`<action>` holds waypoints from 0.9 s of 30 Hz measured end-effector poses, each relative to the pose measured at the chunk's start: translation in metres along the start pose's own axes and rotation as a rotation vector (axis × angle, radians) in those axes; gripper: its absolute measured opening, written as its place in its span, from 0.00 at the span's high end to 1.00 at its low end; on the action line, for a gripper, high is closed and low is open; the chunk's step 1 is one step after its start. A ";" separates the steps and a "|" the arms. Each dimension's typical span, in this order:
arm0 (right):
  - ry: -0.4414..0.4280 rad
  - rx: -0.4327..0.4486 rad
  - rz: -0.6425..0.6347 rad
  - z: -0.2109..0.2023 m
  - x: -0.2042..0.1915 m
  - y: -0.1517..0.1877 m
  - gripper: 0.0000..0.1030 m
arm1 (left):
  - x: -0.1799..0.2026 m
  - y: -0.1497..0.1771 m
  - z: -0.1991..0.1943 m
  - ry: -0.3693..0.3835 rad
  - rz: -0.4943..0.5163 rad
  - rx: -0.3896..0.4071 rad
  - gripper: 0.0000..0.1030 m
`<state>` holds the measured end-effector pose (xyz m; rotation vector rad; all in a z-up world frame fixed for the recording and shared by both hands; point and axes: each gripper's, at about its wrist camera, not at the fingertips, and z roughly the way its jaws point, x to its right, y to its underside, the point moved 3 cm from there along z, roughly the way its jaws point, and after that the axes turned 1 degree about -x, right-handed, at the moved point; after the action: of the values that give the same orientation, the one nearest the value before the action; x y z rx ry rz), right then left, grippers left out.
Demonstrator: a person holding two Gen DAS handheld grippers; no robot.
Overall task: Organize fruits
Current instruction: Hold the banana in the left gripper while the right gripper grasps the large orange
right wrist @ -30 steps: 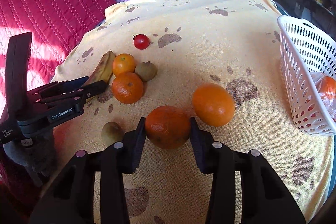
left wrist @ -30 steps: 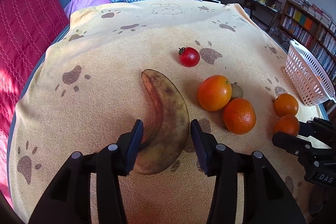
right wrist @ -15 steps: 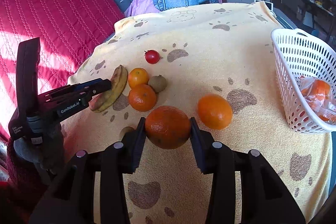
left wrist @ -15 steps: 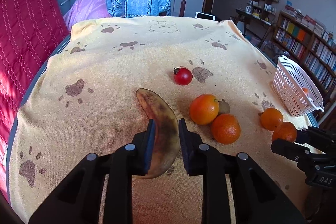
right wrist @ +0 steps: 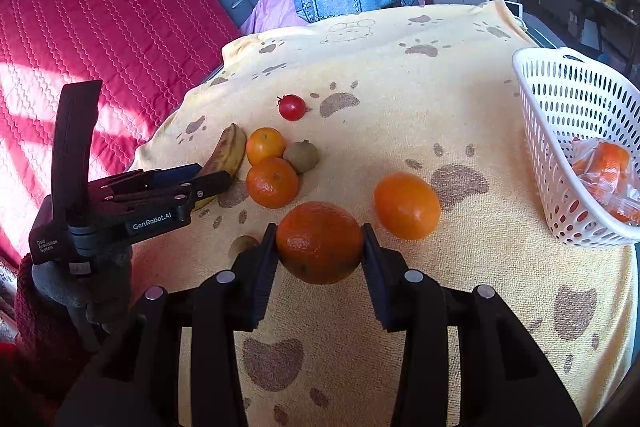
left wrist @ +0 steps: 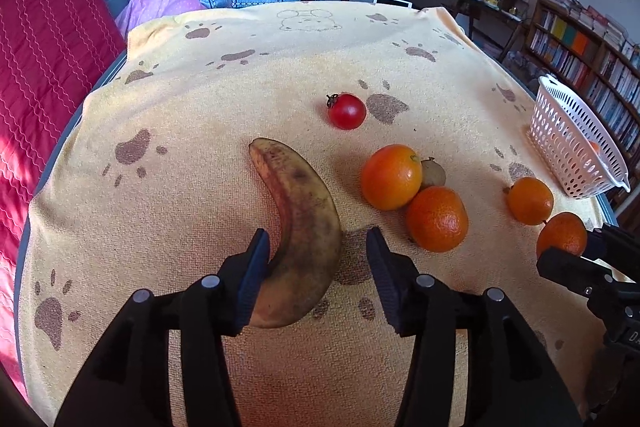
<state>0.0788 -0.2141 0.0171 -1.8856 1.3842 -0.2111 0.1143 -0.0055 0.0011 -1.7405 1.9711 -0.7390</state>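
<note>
A brown-spotted banana lies on the yellow paw-print cloth, its near end between the jaws of my left gripper. Those jaws are opening: the left pad rests at the banana's edge, while the right pad stands clear of it. My right gripper is shut on an orange, held just above the cloth. Another orange lies to its right. The white basket stands at the right edge with a bag of oranges inside.
Two oranges and a kiwi cluster right of the banana, with a red tomato beyond them. A second kiwi lies near my right gripper's left finger. A red quilt hangs left, and shelves stand at the right.
My left gripper closed on the banana half a second ago and has since spread its jaws again. The right gripper tilted up a little, with the orange still in it.
</note>
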 end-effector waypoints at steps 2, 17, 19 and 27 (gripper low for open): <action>-0.006 0.003 0.003 -0.001 0.002 0.000 0.59 | 0.001 0.000 0.003 -0.008 0.006 -0.010 0.47; -0.024 0.024 0.020 -0.009 0.007 0.001 0.59 | 0.031 0.004 -0.015 0.046 0.071 0.014 0.41; -0.024 0.026 0.020 -0.010 0.007 0.001 0.59 | 0.032 0.004 -0.016 0.063 0.063 0.009 0.41; -0.024 0.026 0.019 -0.010 0.008 0.002 0.59 | 0.019 0.011 -0.016 0.079 -0.004 -0.013 0.38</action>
<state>0.0745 -0.2261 0.0202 -1.8473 1.3765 -0.1957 0.0936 -0.0216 0.0076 -1.7477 2.0290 -0.8098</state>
